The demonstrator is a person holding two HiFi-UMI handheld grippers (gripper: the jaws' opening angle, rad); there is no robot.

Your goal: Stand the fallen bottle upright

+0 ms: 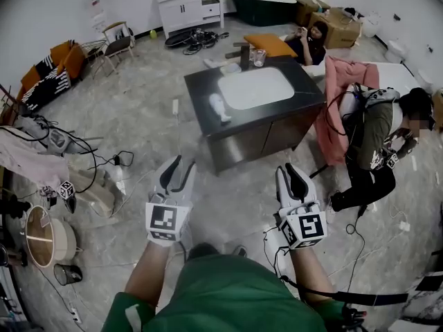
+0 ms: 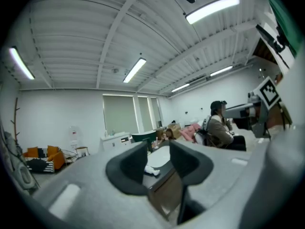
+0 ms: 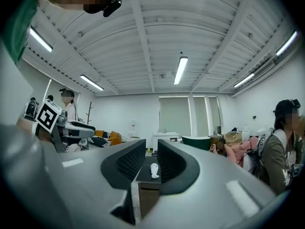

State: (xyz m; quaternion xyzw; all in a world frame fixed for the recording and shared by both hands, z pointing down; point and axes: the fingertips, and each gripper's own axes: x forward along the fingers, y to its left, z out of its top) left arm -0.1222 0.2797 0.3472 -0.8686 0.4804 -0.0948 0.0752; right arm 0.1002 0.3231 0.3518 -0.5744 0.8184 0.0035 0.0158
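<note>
Ahead of both grippers, a dark cabinet [image 1: 266, 135] is standing on the floor, a white basin [image 1: 257, 88] sitting in its top. Left gripper [image 1: 180, 165] and right gripper [image 1: 291, 173] are hovering level, well short of it — jaws spread, nothing between them. Bottle [image 1: 219, 107] is lying on its side on the cabinet top — just left of the basin.

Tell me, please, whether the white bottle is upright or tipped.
Tipped: the bottle lies lengthwise on the dark cabinet top, beside the white basin.
</note>
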